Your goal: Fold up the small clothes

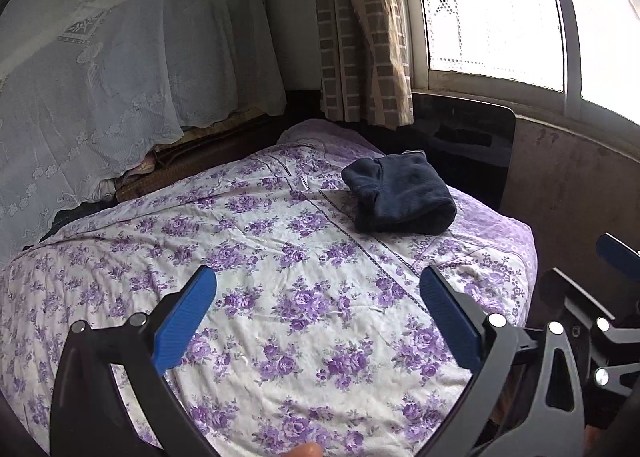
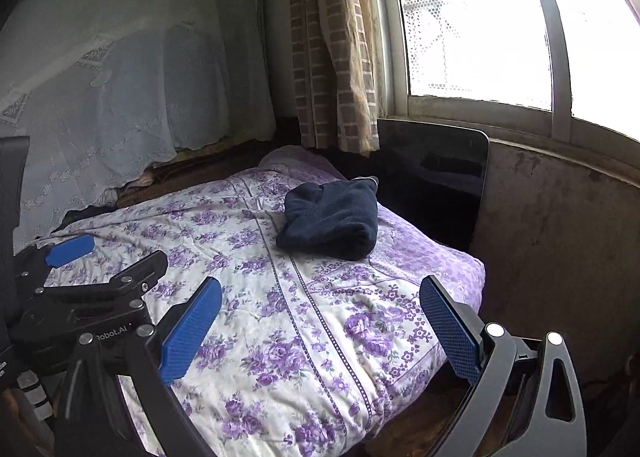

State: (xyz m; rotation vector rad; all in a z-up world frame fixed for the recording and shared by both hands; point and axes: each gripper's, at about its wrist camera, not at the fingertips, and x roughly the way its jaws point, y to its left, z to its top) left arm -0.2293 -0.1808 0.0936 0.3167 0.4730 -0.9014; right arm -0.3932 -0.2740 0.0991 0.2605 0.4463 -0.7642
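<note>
Folded garment [image 1: 400, 197]: one dark navy fleece piece, folded into a compact bundle, lying on the far right part of the quilt, near the dark board; seen likewise from the right wrist [image 2: 330, 219]. A small grey edge peeks out at its far end (too small to tell what it is).

Left gripper [image 1: 318, 311]: held above the near part of the quilt, its blue-padded fingers spread wide, nothing between them. Well apart from the garment. In the right wrist view it shows at the left edge [image 2: 100, 257], one blue pad and black linkage visible.

Right gripper [image 2: 320, 323]: held over the near right corner of the quilt, fingers spread wide, empty. Well apart from the garment. Part of its frame and one blue pad show at the right edge of the left wrist view [image 1: 592, 297].

Quilt [image 1: 280, 297]: white with purple flower print and a lilac border strip on the right side; covers the work surface, lightly creased.

Dark board [image 1: 472, 145]: glossy black panel standing upright behind the garment, against the wall under the window.

Window [image 1: 492, 5]: bright, overexposed, with a dotted screen pattern.

Curtain [image 1: 360, 29]: beige and brown check, hanging left of the window.

Lace cover [image 1: 120, 69]: pale translucent cloth draped over a large bulk at the back left (what lies under it cannot be told).

Fingertip [image 1: 306, 450]: a bit of the person's finger at the bottom edge of the left wrist view.
</note>
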